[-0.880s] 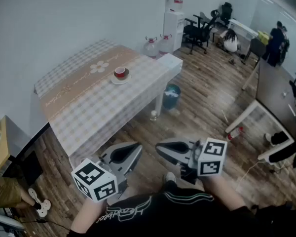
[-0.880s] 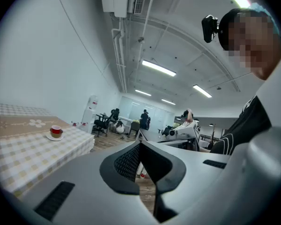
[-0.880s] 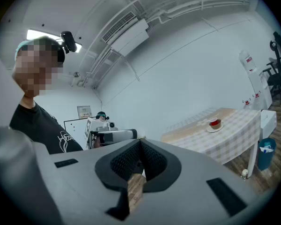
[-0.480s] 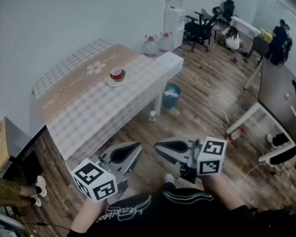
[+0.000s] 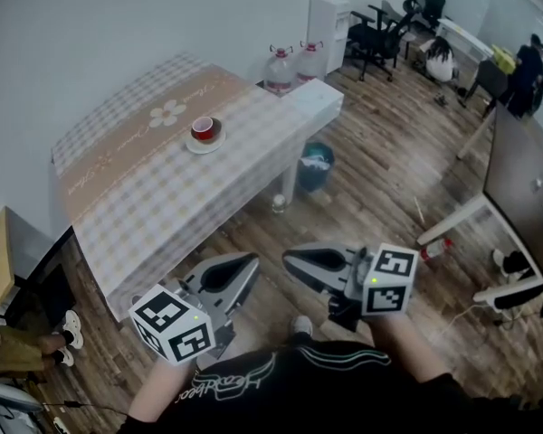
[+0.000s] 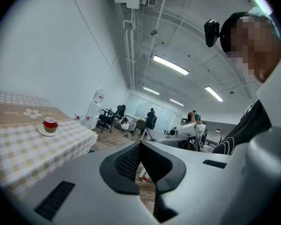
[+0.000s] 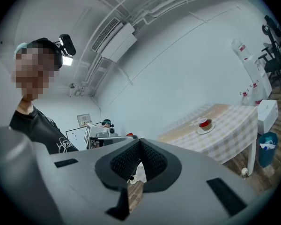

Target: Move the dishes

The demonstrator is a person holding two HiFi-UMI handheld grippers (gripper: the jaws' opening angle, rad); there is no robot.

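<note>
A red cup [image 5: 203,127] stands on a white saucer [image 5: 204,143] on the table with the checked cloth [image 5: 154,197], far ahead of me. The left gripper view also has the cup [image 6: 49,122], small at the left. In the right gripper view the cup [image 7: 205,123] is at the right. My left gripper [image 5: 250,264] and right gripper [image 5: 290,262] are held close to my body, over the wooden floor and well short of the table. Both are shut with nothing between the jaws, as the left gripper [image 6: 140,144] and right gripper [image 7: 139,142] show in their own views.
A white box [image 5: 314,99] lies on the table's far corner. Beyond it stand water bottles [image 5: 279,70] and a water dispenser [image 5: 329,14]. A teal bin [image 5: 316,165] sits by the table leg. At the right is a white desk [image 5: 489,208], with office chairs and people behind it.
The head view has shifted a little, so the table and cup sit slightly further left and the room's right side shows more. Both grippers stay shut in front of my body.
</note>
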